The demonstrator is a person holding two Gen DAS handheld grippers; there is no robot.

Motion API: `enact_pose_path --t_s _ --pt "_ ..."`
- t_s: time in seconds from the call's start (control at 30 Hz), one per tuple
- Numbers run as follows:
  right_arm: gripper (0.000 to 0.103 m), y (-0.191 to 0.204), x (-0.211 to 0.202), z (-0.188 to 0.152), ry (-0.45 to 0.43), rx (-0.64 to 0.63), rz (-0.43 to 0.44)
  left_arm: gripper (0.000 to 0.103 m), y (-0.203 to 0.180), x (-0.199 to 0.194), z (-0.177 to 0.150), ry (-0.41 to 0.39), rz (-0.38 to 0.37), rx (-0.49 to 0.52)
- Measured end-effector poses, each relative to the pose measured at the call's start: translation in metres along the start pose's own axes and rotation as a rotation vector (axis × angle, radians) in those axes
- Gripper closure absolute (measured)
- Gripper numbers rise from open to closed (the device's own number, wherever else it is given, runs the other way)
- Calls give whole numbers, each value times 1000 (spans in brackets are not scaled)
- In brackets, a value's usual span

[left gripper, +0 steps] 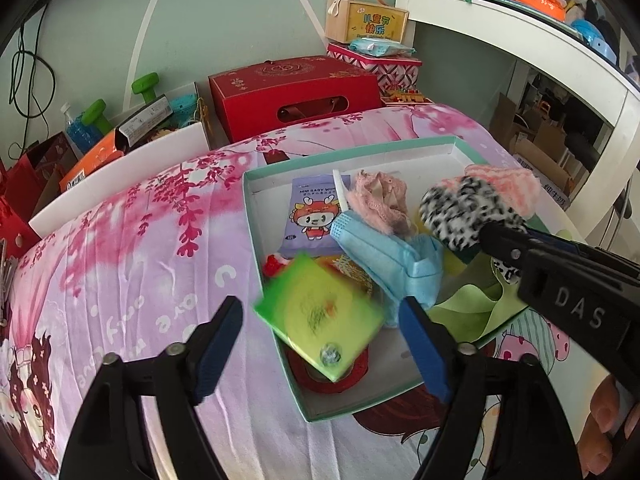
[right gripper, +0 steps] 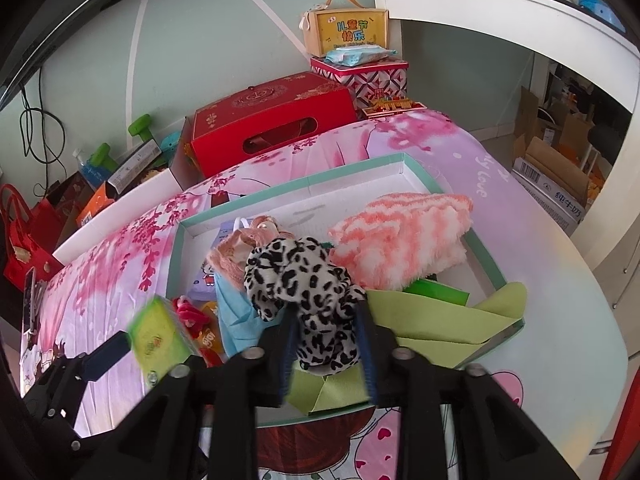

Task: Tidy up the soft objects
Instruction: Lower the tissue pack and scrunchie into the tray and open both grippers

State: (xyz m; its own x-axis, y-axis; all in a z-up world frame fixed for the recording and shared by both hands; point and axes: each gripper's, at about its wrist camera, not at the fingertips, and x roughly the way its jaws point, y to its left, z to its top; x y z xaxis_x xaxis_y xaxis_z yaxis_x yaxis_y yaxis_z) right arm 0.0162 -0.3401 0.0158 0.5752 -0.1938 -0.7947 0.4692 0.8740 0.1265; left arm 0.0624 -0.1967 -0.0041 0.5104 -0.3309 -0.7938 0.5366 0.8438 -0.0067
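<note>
A teal-rimmed white box [left gripper: 256, 216] [right gripper: 176, 248] lies on the bed with soft items in it. My left gripper [left gripper: 320, 336] is open; a blurred green-yellow packet [left gripper: 320, 320] [right gripper: 160, 336] sits between its fingers over the box's near left corner, not clamped. My right gripper [right gripper: 326, 340] is shut on a black-and-white leopard plush piece [right gripper: 304, 296] [left gripper: 468, 212] above the box. Inside lie a pink-white fluffy cloth [right gripper: 404, 232], a blue face mask [left gripper: 384, 256], pink lace [left gripper: 376, 200], a baby wipes pack [left gripper: 312, 216] and green cloth [right gripper: 432, 320].
The bed has a pink floral sheet [left gripper: 140, 240]. A red gift box [left gripper: 296, 96], a patterned tin [right gripper: 380, 76] and a yellow case [left gripper: 368, 20] stand behind the bed. A white desk [left gripper: 520, 28] is at the right. Boxes, green dumbbells [left gripper: 120, 100] and red bags [right gripper: 24, 232] crowd the left floor.
</note>
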Motion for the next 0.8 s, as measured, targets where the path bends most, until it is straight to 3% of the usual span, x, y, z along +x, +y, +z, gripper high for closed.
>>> enact_pose_path --t_s 0.03,0.23,0.37,0.5,0.7,0.8 --pt "53 0 1 0 2 -2 -4 13 0 -1 0 -9 5 0" --pt "40 1 0 0 -4 -15 -17 11 4 -6 1 -29 18 -15" --pt "33 1 0 1 -3 -20 -31 2 12 -10 3 -33 15 -46" --pt "12 -2 -1 1 -9 -5 -33 1 26 -15 5 -45 26 -94" --pt "0 -3 -2 2 -23 5 -24 1 62 -19 2 -39 76 -238" --pt "0 -1 -2 1 -29 -2 -25 1 81 -22 -1 -47 163 -309"
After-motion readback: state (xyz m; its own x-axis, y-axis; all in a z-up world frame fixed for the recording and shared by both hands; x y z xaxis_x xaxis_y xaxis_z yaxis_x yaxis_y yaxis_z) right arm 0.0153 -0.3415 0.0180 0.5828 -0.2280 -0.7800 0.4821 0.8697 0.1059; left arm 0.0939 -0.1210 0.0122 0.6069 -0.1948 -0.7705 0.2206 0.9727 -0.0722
